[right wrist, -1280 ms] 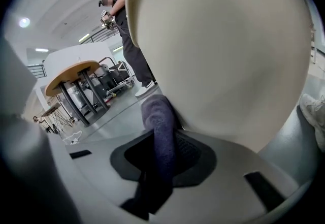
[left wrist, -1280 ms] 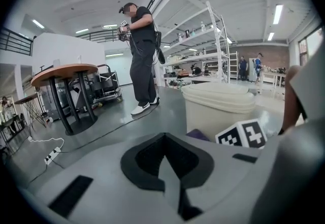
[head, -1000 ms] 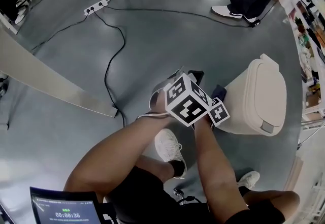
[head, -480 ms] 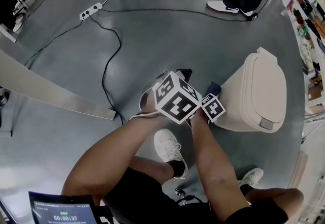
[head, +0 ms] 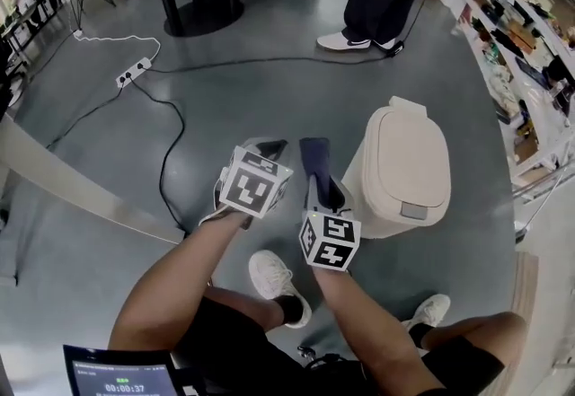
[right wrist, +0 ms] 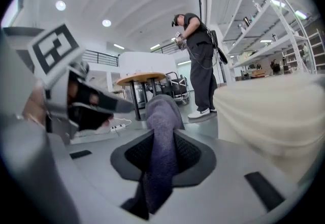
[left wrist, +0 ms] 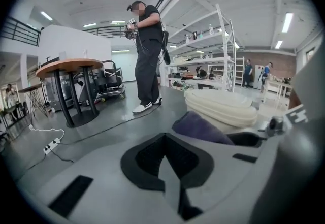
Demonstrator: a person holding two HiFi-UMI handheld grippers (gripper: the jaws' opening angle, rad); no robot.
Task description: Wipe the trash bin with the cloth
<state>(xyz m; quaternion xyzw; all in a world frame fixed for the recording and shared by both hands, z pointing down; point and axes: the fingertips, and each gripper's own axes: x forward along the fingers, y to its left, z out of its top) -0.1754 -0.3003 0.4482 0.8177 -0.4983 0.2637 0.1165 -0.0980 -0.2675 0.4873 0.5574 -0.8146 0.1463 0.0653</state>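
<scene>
Cloth (right wrist: pixel 161 116) sits clenched in the right claw (right wrist: pixel 162 159); left claw (left wrist: pixel 165 159) pinched together, empty.

Open floor (head: pixel 269 98) beside trash bin (head: pixel 406 165), cable (head: pixel 163 177) trailing farther off.

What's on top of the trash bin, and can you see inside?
The trash bin has its lid closed and bare, hiding the inside. The cloth is in the right gripper, beside it.
</scene>
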